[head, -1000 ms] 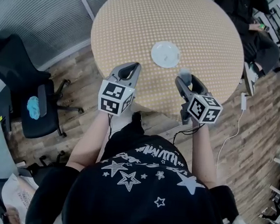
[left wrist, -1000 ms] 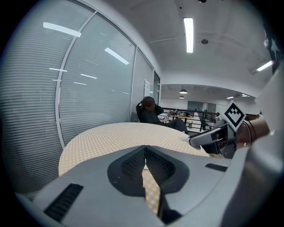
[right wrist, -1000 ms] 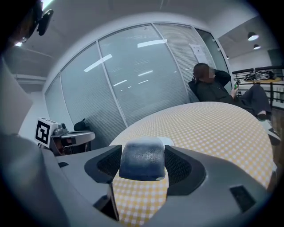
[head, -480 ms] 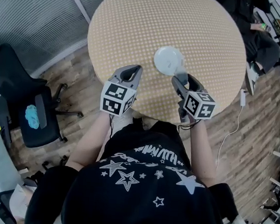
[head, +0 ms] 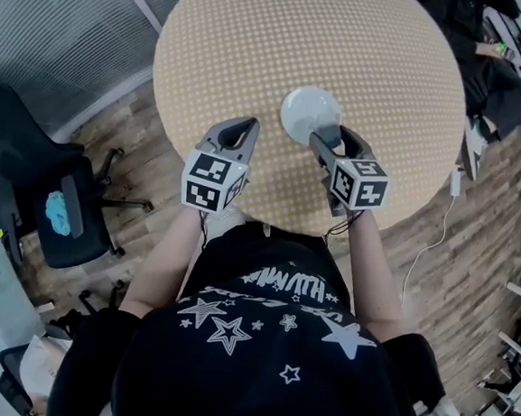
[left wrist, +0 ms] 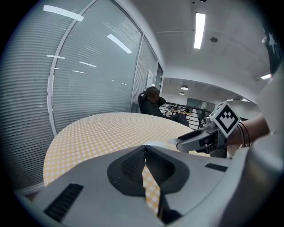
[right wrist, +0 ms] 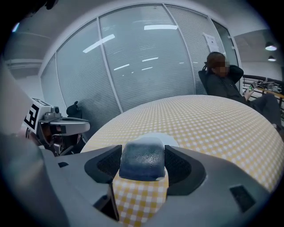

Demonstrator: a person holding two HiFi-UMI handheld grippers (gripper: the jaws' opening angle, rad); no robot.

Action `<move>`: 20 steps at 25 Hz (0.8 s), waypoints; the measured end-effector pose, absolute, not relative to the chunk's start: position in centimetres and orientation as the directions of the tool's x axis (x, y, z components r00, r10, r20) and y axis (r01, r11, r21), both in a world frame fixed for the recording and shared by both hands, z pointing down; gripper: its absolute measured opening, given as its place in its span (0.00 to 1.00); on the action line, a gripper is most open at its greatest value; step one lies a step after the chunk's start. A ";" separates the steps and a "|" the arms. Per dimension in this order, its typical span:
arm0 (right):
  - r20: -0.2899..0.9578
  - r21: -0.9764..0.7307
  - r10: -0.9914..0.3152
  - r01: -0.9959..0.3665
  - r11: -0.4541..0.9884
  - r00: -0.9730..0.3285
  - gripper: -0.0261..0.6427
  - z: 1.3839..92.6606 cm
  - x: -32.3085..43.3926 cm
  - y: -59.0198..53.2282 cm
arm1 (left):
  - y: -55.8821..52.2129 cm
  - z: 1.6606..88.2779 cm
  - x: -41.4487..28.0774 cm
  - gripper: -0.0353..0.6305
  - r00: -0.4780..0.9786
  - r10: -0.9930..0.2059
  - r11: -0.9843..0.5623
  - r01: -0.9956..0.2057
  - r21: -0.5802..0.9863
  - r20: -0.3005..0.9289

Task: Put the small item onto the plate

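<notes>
A white plate [head: 307, 112] lies on the round checked table [head: 274, 50]. My right gripper [head: 325, 138] hangs over the plate's near edge, shut on a small dark grey-blue block [right wrist: 143, 160] that fills the gap between its pads. The plate [right wrist: 155, 138] shows just beyond the block in the right gripper view. My left gripper [head: 237, 134] hovers over the table's near edge, left of the plate, shut with nothing between its jaws [left wrist: 144, 153]. The right gripper [left wrist: 208, 137] also shows at the right of the left gripper view.
A black office chair [head: 48, 198] with a blue thing on its seat stands left of the table. A person in dark clothes [right wrist: 224, 84] sits at the table's far side. Glass walls with blinds [left wrist: 88, 80] curve round behind. A cable [head: 440, 227] lies on the wooden floor at right.
My right gripper has moved forward and left with the block, from the table's near edge to over the plate's near rim. The left gripper has stayed about where it was.
</notes>
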State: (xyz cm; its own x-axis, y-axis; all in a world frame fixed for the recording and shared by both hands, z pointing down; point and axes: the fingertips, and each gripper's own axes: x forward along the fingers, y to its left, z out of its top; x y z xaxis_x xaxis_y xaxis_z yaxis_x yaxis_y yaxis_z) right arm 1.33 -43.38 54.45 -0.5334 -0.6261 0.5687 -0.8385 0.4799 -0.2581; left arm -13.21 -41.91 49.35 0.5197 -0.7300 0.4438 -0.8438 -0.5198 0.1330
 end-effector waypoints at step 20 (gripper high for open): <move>0.680 -0.098 -0.500 -0.742 0.663 -0.537 0.50 60.3 -2.2 -47.0 | -43.6 52.9 -12.1 0.06 0.484 -0.676 -0.504 -0.854 0.130 0.556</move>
